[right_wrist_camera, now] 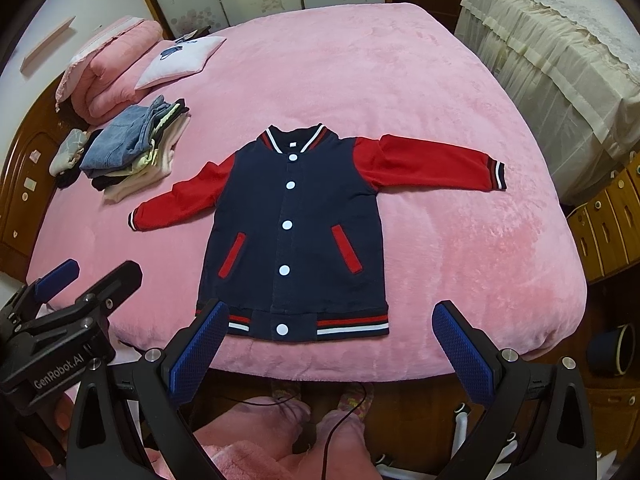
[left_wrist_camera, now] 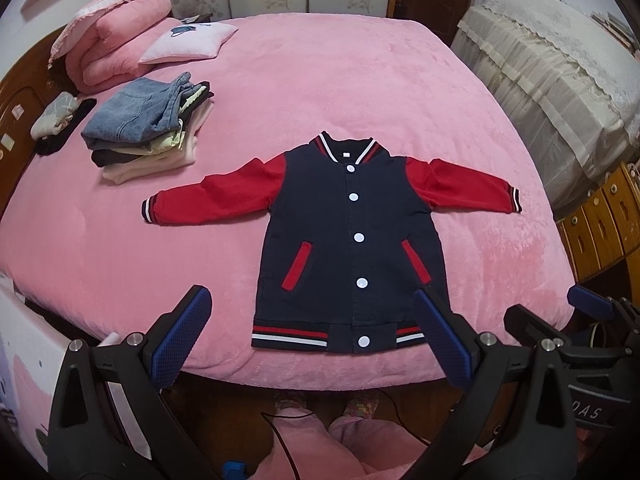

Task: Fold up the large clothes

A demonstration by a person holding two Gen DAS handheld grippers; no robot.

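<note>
Left tool [left_wrist_camera: 312, 332]: released, blue pads spread wide, grasping nothing, held over the near edge of the bed just short of the jacket's hem
Right tool [right_wrist_camera: 334, 342]: released too, pads wide apart and empty, also at the near edge, over the hem's right half
Jacket [left_wrist_camera: 348, 240]: navy body with red sleeves, lying flat and face up on the bed, snapped shut down the front, collar far, striped hem near
Sleeves: both spread outward, the left one [left_wrist_camera: 216, 200] angled slightly nearer, the right one [left_wrist_camera: 464, 188] reaching toward the right edge of the bed
Bed [left_wrist_camera: 360, 80]: covered in pink plush, jacket in its near middle
Folded stack [left_wrist_camera: 148, 128]: denim on top of pale and dark pieces, far left, well apart from the jacket
Pink quilt [left_wrist_camera: 116, 40]: folded, far left corner, a white cushion [left_wrist_camera: 188, 42] just beside it
Person: legs in pink fleece [right_wrist_camera: 260, 440] below the tools, at the near side of the bed
</note>
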